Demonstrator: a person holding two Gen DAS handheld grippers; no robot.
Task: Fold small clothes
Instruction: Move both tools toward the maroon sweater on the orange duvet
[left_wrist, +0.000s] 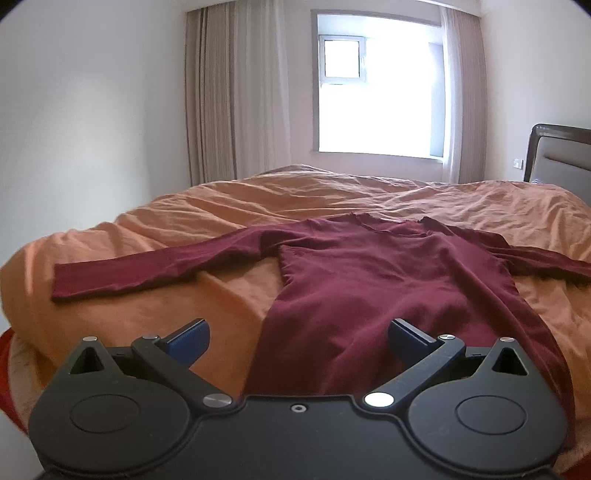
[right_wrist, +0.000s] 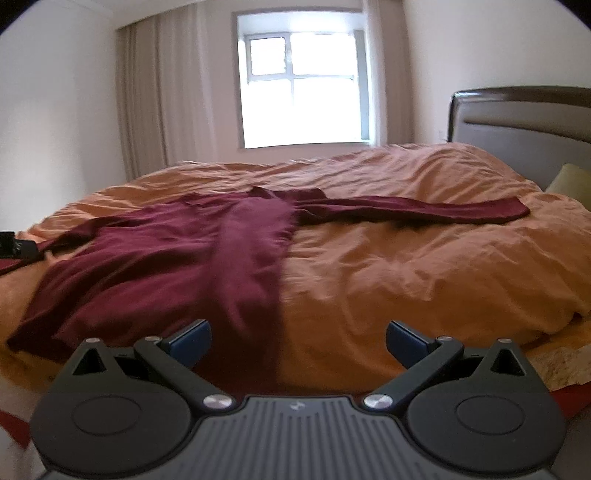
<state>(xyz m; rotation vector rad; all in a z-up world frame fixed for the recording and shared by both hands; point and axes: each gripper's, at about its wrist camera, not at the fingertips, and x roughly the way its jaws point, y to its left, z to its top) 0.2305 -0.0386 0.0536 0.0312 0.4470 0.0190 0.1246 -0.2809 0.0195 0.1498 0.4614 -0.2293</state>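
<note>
Maroon sweater (left_wrist: 388, 280) flat on orange duvet (left_wrist: 221, 206), hem at near edge, both sleeves spread. Left gripper (left_wrist: 297, 334) and right gripper (right_wrist: 298, 338) released, jaws wide, holding nothing.

I am holding the right claw (right_wrist: 298, 341) near the foot of the bed (right_wrist: 406, 266), its blue-padded fingers (right_wrist: 192, 339) spread wide with nothing between them. A dark red long-sleeved top (right_wrist: 177, 258) is lying flat on the wrinkled orange bedcover, mostly left of centre. One sleeve (right_wrist: 424, 210) is stretching out to the right toward a pale pillow (right_wrist: 570, 182) by the headboard (right_wrist: 517, 122). The top's lower edge is hanging just ahead of my left finger. A bright window (right_wrist: 301, 79) with curtains (right_wrist: 166, 96) is glowing behind the bed.
</note>
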